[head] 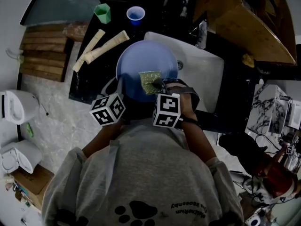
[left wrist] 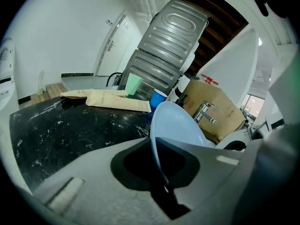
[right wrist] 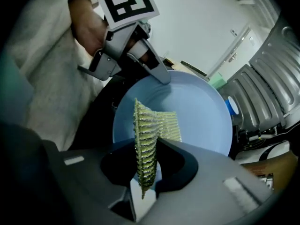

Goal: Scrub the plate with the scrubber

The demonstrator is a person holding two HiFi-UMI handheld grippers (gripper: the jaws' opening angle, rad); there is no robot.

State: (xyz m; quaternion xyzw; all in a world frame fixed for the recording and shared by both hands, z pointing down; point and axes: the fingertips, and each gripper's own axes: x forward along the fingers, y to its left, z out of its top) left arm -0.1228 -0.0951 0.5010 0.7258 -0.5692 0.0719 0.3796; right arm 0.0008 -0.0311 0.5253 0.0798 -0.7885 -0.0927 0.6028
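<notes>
- Head view: my left gripper [head: 121,86] is clamped on the near-left rim of the plate [head: 136,60]. The plate sits over the spot where the black counter [head: 84,91] meets the white sink [head: 207,74]. My right gripper [head: 161,84] is just to the right of the left one, pinched shut on the scrubber [head: 150,81], which lies on the plate's near-right part.
- Same view, elbow room: the far half of the plate ahead of the scrubber is bare, and the sink basin is open to the right of my right gripper. Past the far rim lie two paper packets [head: 106,44], with a green cup [head: 102,12] and a blue cup [head: 135,14] behind them, all apart from the plate.
- Left gripper view: the jaws are closed on the rim, so I see the plate nearly edge-on, rising away from between them. It's pale blue, smooth and slightly dished. To the left the dark marbled counter runs clear up to the packets. To the right, beyond the plate, are the faucet [left wrist: 206,112] and a cardboard box [left wrist: 225,108].
- Right gripper view: the jaws are shut on the scrubber, a yellow-green glittery ribbed mesh pad. It's folded, and its free end rests on the plate's face. The plate's rim shows round most of the way, with my left gripper biting it on the far side.
- Room-wise: white walls, and a grey ribbed panel [left wrist: 168,46] behind the cups.
</notes>
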